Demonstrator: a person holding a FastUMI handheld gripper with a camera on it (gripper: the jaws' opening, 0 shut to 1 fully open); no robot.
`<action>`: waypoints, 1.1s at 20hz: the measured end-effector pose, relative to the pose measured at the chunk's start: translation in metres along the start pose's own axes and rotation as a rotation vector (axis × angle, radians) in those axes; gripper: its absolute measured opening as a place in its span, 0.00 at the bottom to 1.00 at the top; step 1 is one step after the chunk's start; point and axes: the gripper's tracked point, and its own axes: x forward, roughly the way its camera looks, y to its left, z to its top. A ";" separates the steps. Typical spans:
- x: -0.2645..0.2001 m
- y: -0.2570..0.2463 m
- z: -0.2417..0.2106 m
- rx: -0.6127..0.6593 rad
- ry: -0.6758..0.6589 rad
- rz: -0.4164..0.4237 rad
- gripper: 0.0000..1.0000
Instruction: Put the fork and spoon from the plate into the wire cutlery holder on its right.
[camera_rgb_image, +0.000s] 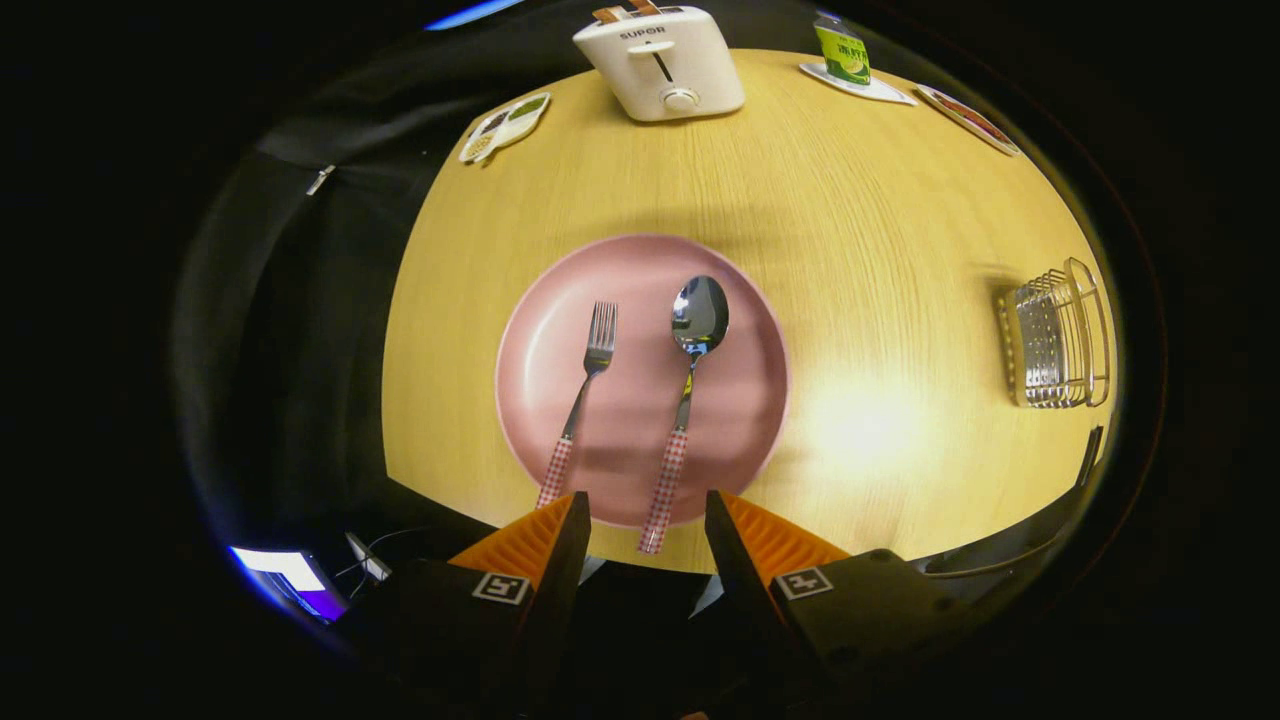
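While above the plate (740, 400), tool (647, 505) wide, empty; spoon (690, 390) handle between its fingers.

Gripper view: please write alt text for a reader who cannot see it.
The open gripper hovers over a pink plate on a round wooden table, the spoon handle's end between its fingers and the fork just left. A wire cutlery holder stands far right; a toaster sits beyond.
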 end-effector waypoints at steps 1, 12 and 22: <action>0.007 0.000 0.000 -0.005 0.008 -0.021 0.74; 0.041 -0.011 -0.004 0.049 0.097 -0.154 0.36; -0.018 0.015 0.016 0.013 0.008 0.115 0.12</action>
